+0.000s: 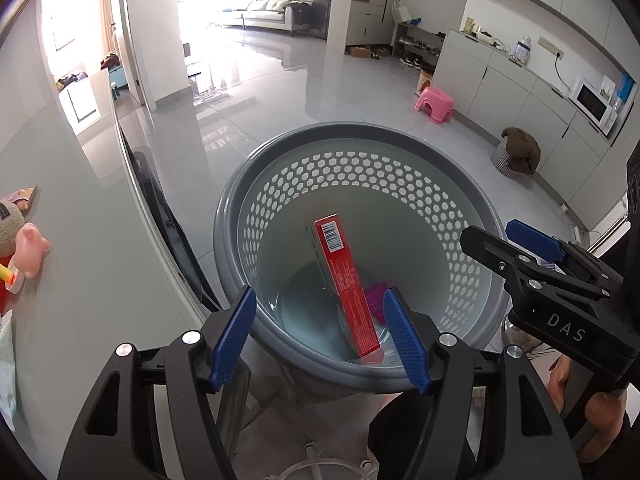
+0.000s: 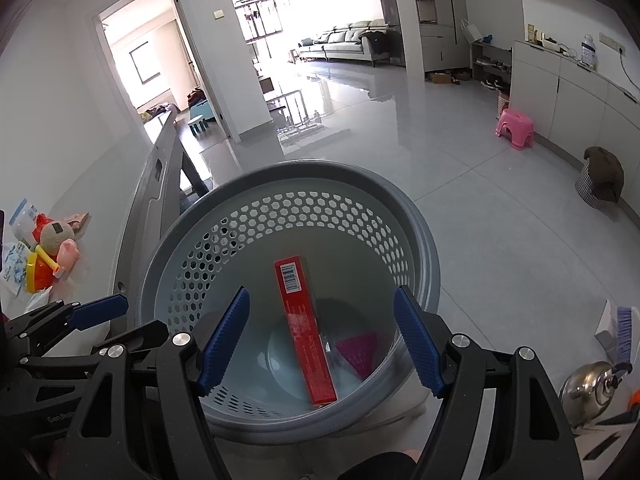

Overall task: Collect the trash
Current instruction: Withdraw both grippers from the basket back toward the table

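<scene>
A grey bin [image 1: 360,128] [image 2: 320,168] with a perforated inner wall stands on the floor beside the table. Inside it a long red box [image 1: 346,280] [image 2: 304,328] leans against the wall, barcode end up. A magenta piece [image 1: 374,300] [image 2: 358,350] lies at the bottom next to the box. My left gripper [image 1: 320,300] [image 2: 132,320] hangs open over the bin's near rim, holding nothing. My right gripper [image 2: 322,294] [image 1: 492,232] is open too, above the bin's mouth, with nothing between its blue pads [image 2: 224,336].
A grey table [image 1: 80,200] runs along the left, with a plush toy [image 1: 24,240] [image 2: 52,256] and wrappers on it. A pink stool [image 2: 516,128], a basket under brown cloth [image 2: 602,178] and a steel kettle [image 2: 592,384] stand on the tiled floor.
</scene>
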A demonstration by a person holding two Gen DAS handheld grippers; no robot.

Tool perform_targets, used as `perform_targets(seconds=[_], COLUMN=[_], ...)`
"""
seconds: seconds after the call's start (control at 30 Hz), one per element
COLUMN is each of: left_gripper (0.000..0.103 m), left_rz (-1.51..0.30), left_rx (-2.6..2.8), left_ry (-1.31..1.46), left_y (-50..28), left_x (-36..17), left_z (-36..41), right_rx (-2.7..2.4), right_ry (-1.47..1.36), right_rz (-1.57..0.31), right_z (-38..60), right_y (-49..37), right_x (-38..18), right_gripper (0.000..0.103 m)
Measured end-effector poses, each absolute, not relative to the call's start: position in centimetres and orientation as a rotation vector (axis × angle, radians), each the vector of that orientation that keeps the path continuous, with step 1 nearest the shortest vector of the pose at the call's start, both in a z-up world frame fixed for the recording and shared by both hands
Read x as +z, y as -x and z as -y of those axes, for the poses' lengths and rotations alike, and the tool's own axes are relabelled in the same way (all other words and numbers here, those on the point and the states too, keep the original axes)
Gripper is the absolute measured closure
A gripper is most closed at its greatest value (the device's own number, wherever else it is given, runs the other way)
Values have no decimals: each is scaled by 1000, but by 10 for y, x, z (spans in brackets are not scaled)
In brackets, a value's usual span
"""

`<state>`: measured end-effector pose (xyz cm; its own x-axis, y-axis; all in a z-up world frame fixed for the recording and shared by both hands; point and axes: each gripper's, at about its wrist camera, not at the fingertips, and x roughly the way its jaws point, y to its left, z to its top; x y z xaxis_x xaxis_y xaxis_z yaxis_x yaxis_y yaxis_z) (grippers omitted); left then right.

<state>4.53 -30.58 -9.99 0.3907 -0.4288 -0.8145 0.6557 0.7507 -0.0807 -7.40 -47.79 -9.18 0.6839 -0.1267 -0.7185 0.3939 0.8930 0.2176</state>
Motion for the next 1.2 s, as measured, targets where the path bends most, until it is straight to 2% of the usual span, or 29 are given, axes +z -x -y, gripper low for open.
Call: perform_targets(seconds=[0.33,0.8,1.03,1.2], left_gripper=[21,12,7,6], left_rz=[-866,-781,-742,-746], left_rx=[-683,-571,-453,-340], left_ry=[-248,-173,-151,-109], left_y=[-36,-37,-44,-52], left_x=[-78,-44,-30,-25], left_z=[285,215,154,101], right_rx=[-288,-228,-152,-90], right_ry=[-368,-291,-242,-209], right_rz=[-706,-677,-675,-702], right_z=[462,411,366,330], right_y=[94,92,72,49], right_x=[-76,-46,-40,-42], right_gripper=[25,20,20,20])
